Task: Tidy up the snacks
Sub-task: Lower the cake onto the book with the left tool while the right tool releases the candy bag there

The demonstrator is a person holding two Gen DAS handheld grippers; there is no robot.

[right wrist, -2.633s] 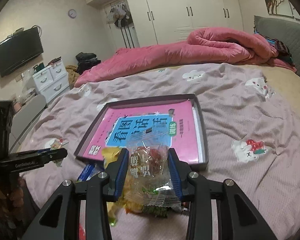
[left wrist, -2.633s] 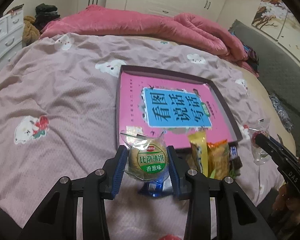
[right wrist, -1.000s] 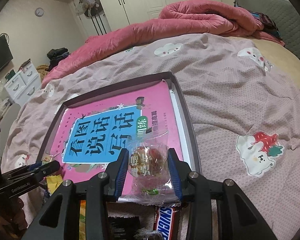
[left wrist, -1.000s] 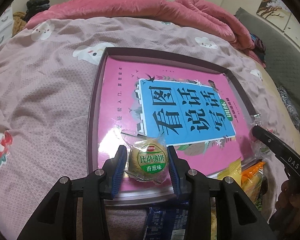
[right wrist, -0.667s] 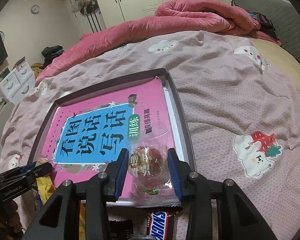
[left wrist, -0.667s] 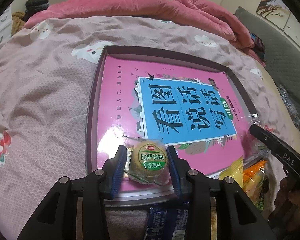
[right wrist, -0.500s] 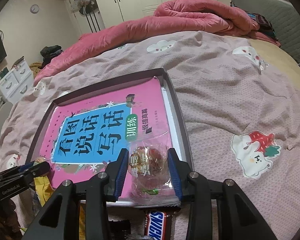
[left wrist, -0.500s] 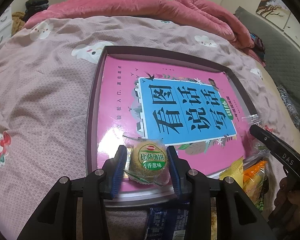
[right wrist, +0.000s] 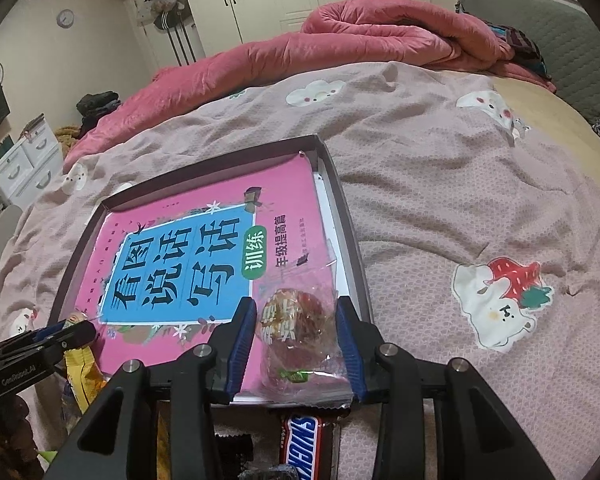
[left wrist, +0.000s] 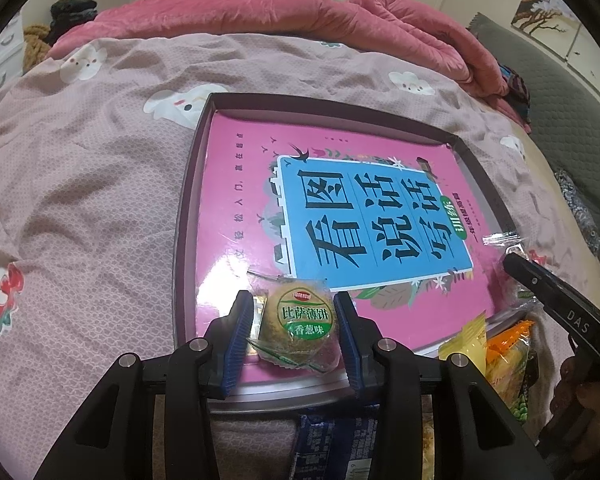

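Holding 2 snacks over tray (left wrist: 182, 240)'s near edge, likely for setting down inside. Left gripper (left wrist: 294, 330): pinching green biscuit pack (left wrist: 296, 326) between pads. Right gripper (right wrist: 296, 340): pinching clear wrapped cake (right wrist: 298, 334). Beyond fingertips: pink book (left wrist: 340, 216) lining tray. Behind fingers, on bedspread: Snickers (right wrist: 300, 446), yellow packets (left wrist: 468, 338), unsorted.

Glossy pink book cover (left wrist: 236, 208); crinkly clear plastic snack wrapper (right wrist: 300, 332); matt textured bedsheet (right wrist: 460, 208).

I saw the green-labelled biscuit pack (left wrist: 296, 326) and clear-wrapped snack (right wrist: 298, 330) over the tray's (left wrist: 182, 216) near edge, other snacks (left wrist: 500, 356) beside it.
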